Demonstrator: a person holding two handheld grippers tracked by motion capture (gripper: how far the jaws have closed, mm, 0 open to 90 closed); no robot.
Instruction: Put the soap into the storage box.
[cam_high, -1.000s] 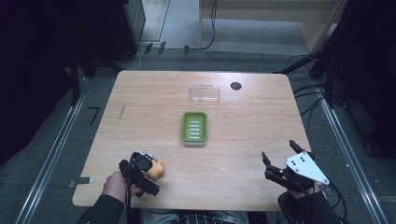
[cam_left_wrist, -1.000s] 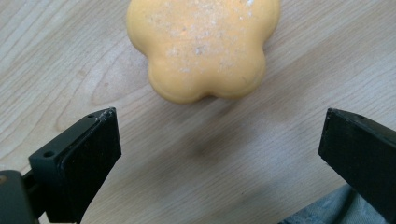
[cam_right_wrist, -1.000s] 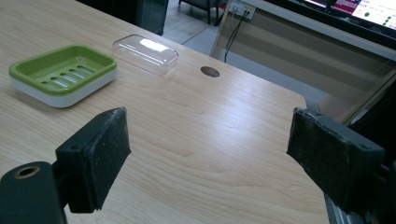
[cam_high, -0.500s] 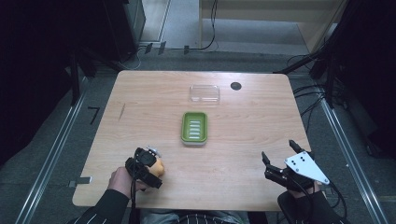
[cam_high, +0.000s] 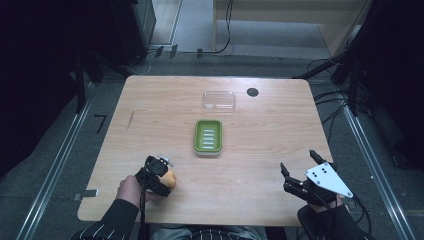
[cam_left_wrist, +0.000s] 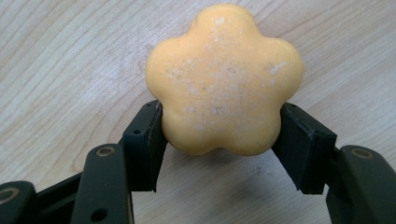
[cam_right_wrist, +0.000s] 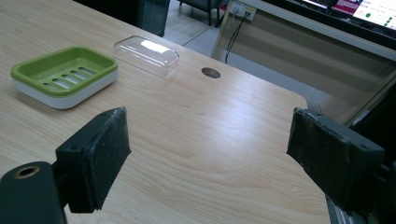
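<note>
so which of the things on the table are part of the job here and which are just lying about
Likely part of the job:
- flower-shaped orange soap, clasped between the left gripper's jaws
- green soap dish, empty
- clear lid, lying apart beyond the dish
- right gripper, open and idle

Just there:
- round hole in the wooden table
- cables on the floor

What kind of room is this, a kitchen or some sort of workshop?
Probably a lab or recording studio, not a kitchen: a bare wooden table stands on a dark floor among trailing cables, metal floor rails run along both sides, and a monitor glows at the back.
</note>
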